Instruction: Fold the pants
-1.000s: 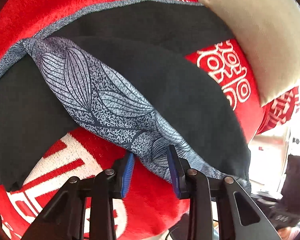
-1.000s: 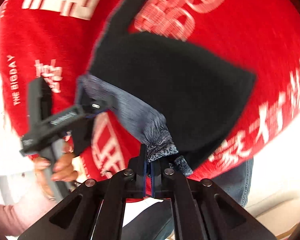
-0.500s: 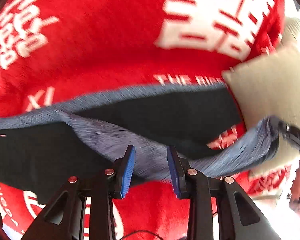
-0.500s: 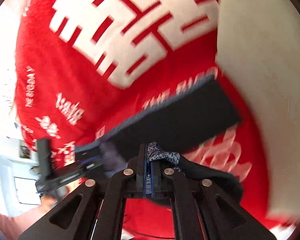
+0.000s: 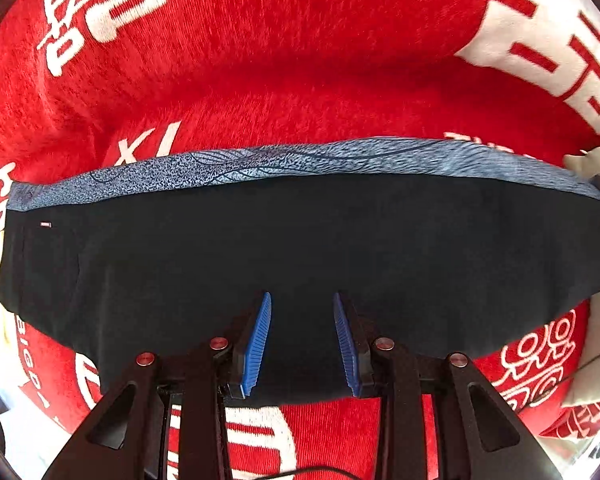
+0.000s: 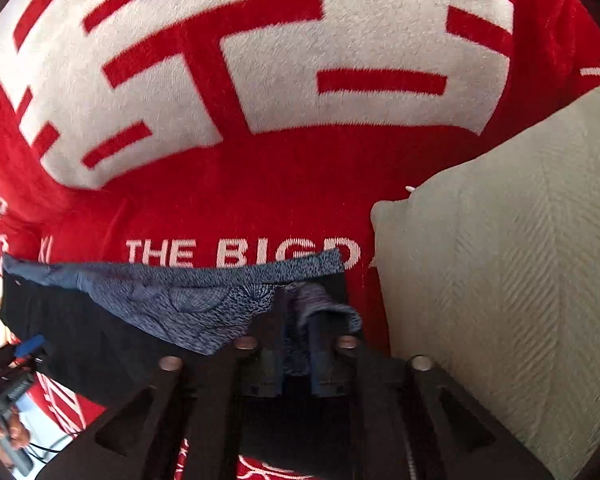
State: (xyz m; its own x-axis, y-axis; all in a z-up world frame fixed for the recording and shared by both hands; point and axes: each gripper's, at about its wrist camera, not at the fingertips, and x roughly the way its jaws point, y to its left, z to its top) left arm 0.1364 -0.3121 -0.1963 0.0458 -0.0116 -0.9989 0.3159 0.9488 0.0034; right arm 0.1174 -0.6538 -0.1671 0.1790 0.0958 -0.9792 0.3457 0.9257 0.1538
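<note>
The black pants (image 5: 300,248) lie flat across the red blanket, with a blue patterned band (image 5: 260,164) along their far edge. My left gripper (image 5: 302,320) hovers over the near part of the black cloth. It is open, its blue pads apart with nothing pinched between them. In the right wrist view my right gripper (image 6: 300,328) sits at the pants' end beside the cushion. Its jaws are opening, and a bunch of the patterned band (image 6: 188,304) still lies loosely between them. The left gripper (image 6: 24,350) shows at the lower left of that view.
A red blanket (image 5: 300,60) with white lettering covers the surface under the pants. A beige cushion (image 6: 500,260) stands right against the pants' right end. A person's hand (image 6: 4,436) grips the left tool at the lower left edge.
The patterned band, hanging diagonally before, is now stretched out along the pants' far edge. My right gripper carried its end over beside the cushion and its jaws have parted. The left gripper moved over black cloth.
</note>
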